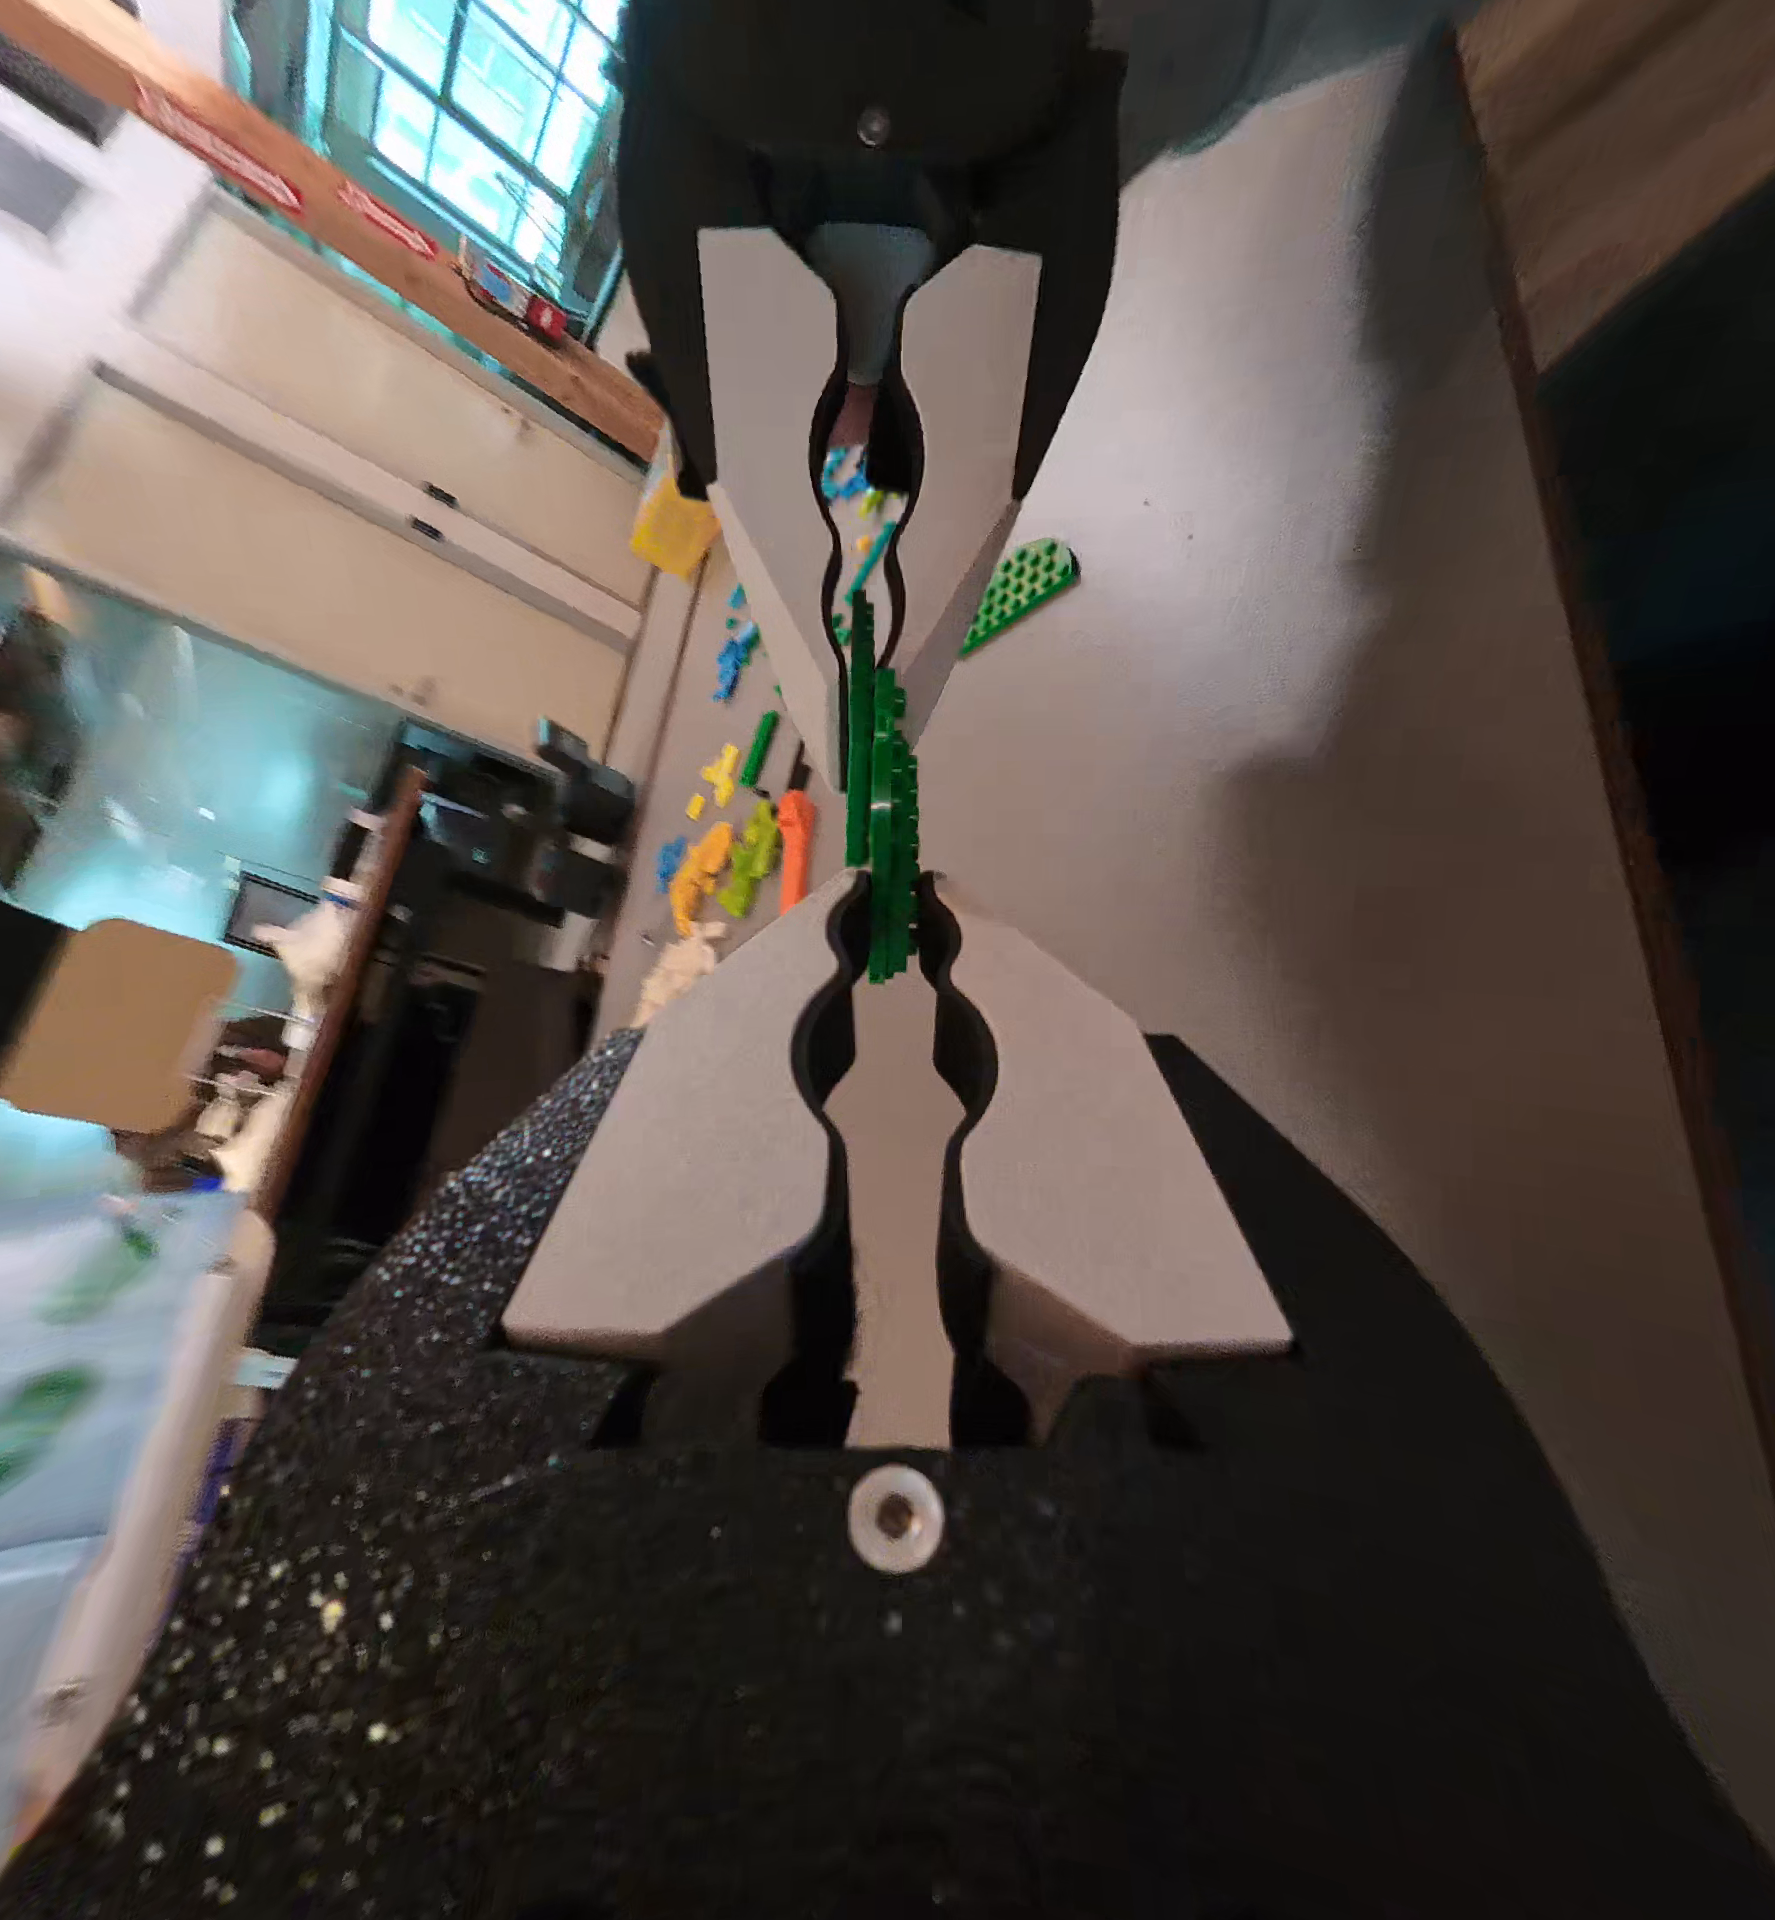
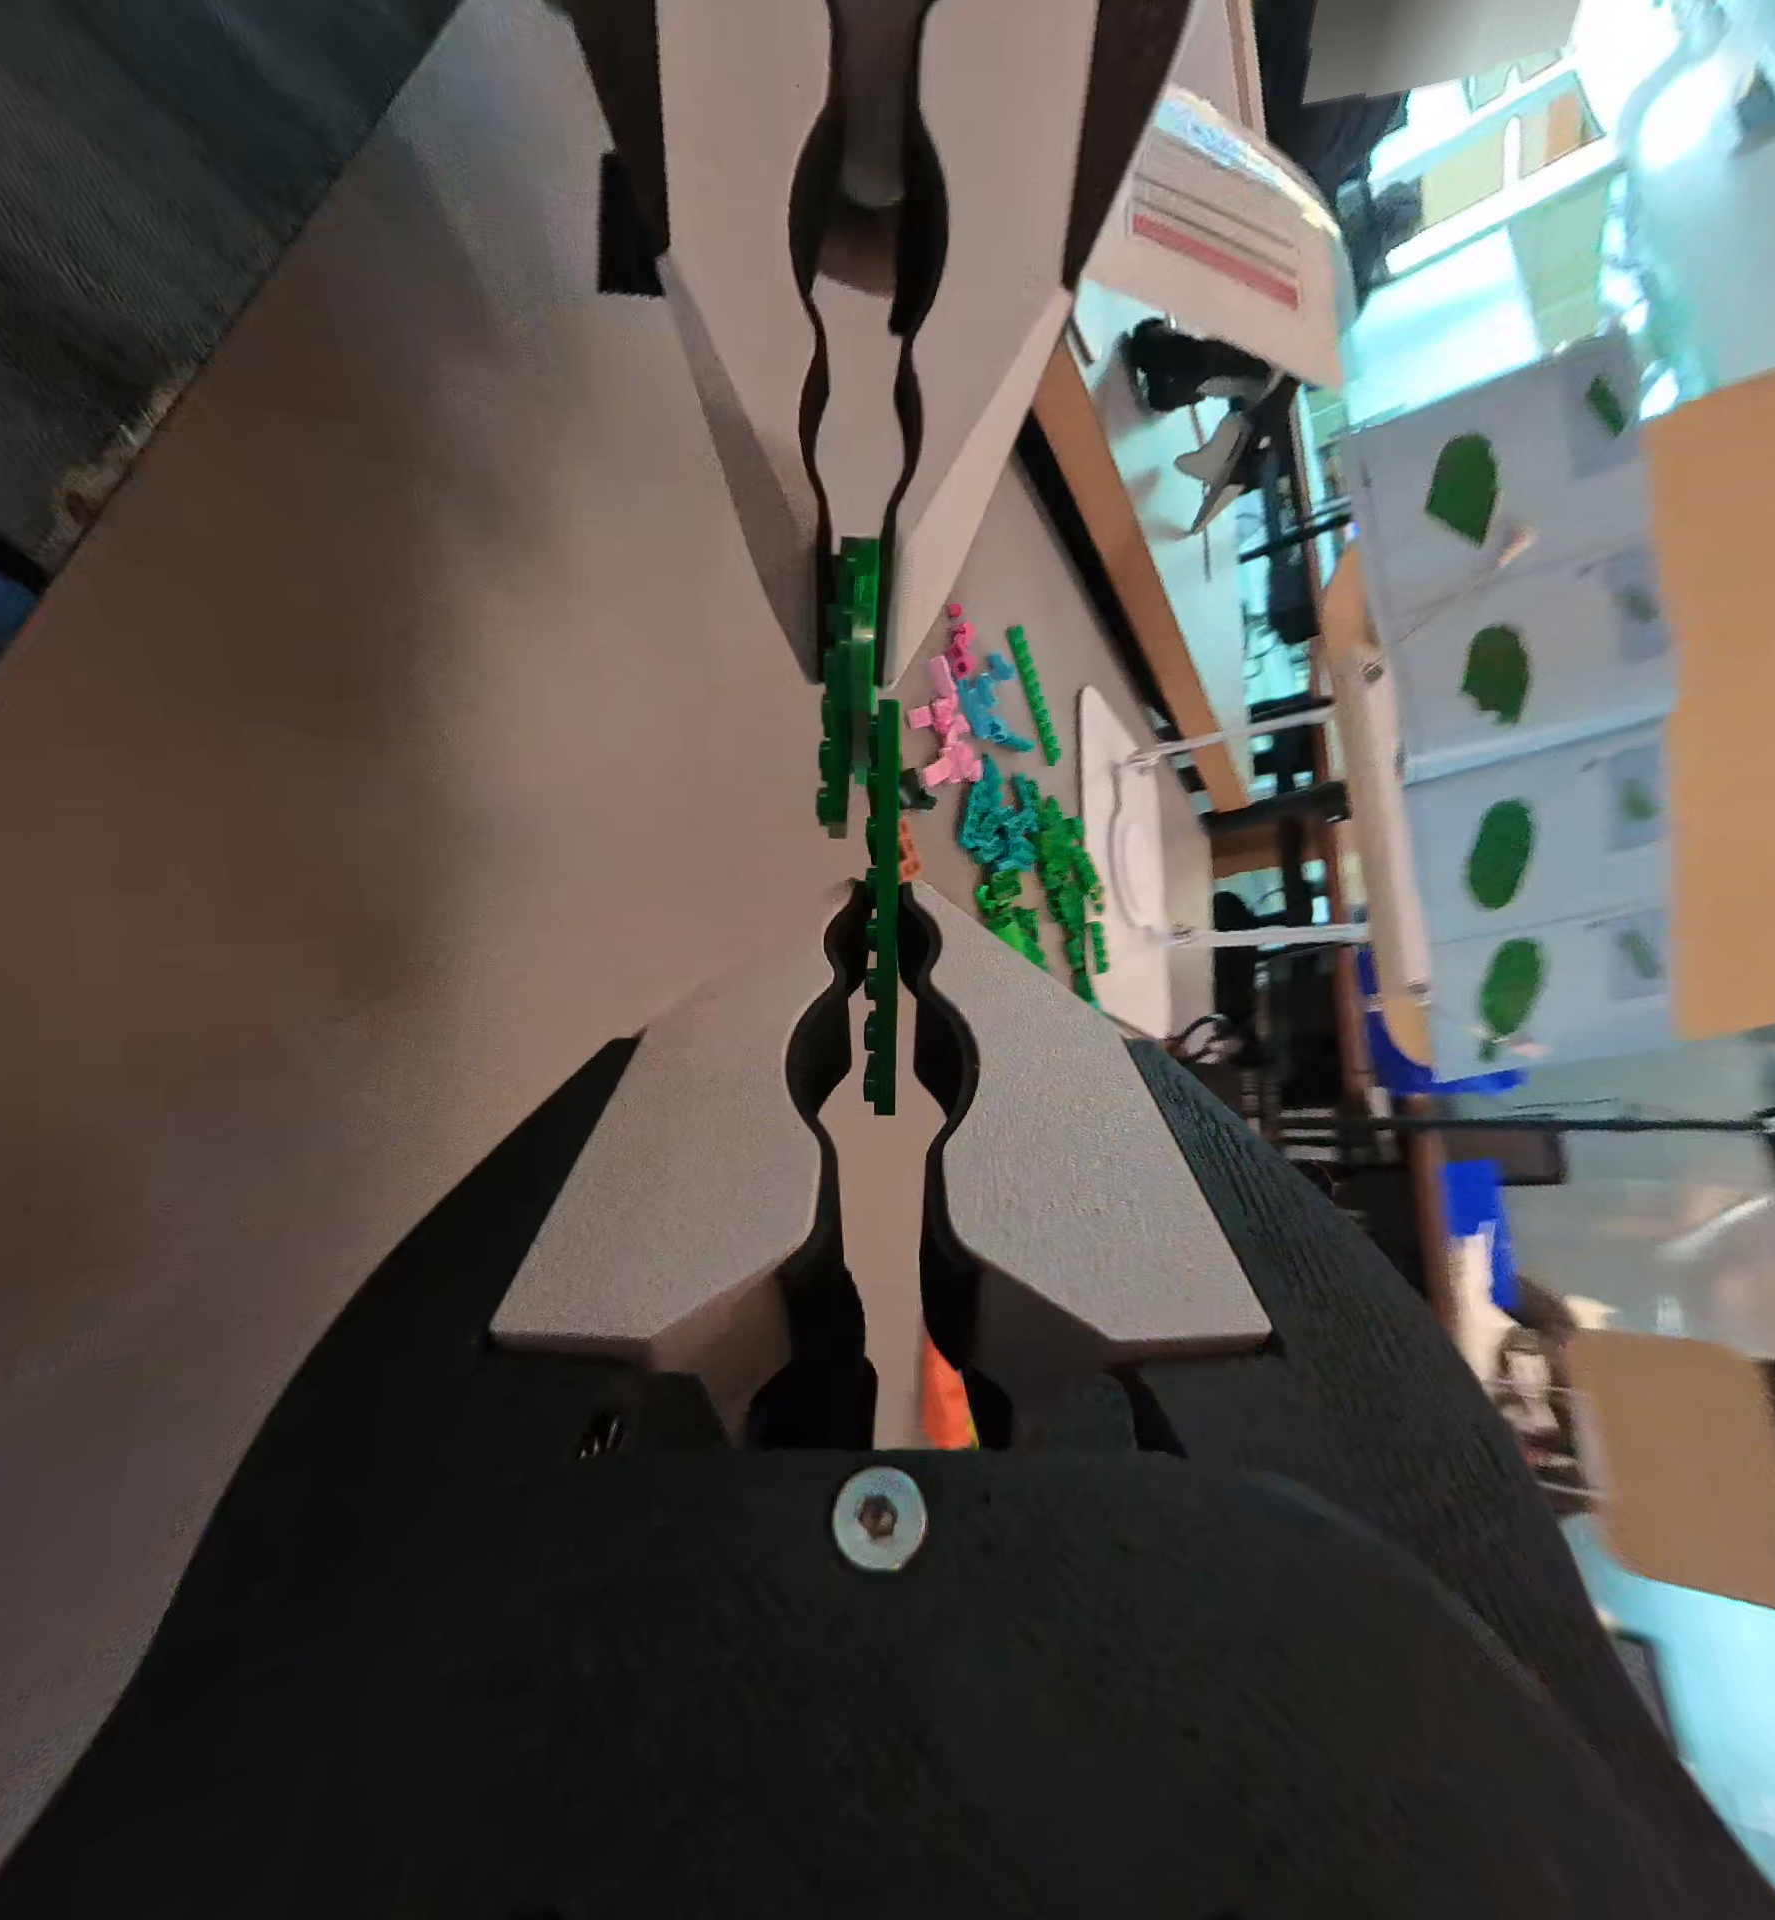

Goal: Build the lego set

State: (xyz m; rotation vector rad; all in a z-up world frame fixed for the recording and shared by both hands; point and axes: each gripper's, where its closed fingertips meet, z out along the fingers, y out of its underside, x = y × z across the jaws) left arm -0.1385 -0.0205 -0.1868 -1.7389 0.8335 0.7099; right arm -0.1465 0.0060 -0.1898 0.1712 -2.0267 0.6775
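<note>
Left wrist view: the left gripper (image 1: 888, 883) is nearly shut, its pads pinching the edge of a dark green brick plate assembly (image 1: 883, 810). The right gripper (image 1: 867, 665), entering from 12 o'clock, clamps the far end of the same assembly. On the grey bench (image 1: 1226, 727), at 10 o'clock of the fingertips, lie an orange piece (image 1: 795, 842), lime bricks (image 1: 748, 862) and yellow bricks (image 1: 701, 873); a light green studded plate (image 1: 1023, 592) lies at 1 o'clock.

Right wrist view: the right gripper (image 2: 883, 894) is narrow, gripping a thin green plate (image 2: 885, 935) edge-on, and the left gripper (image 2: 852, 644) holds the opposite end. Only here show pink bricks (image 2: 950, 717), teal bricks (image 2: 997, 821) and a green brick pile (image 2: 1059, 883), at 2 o'clock.
</note>
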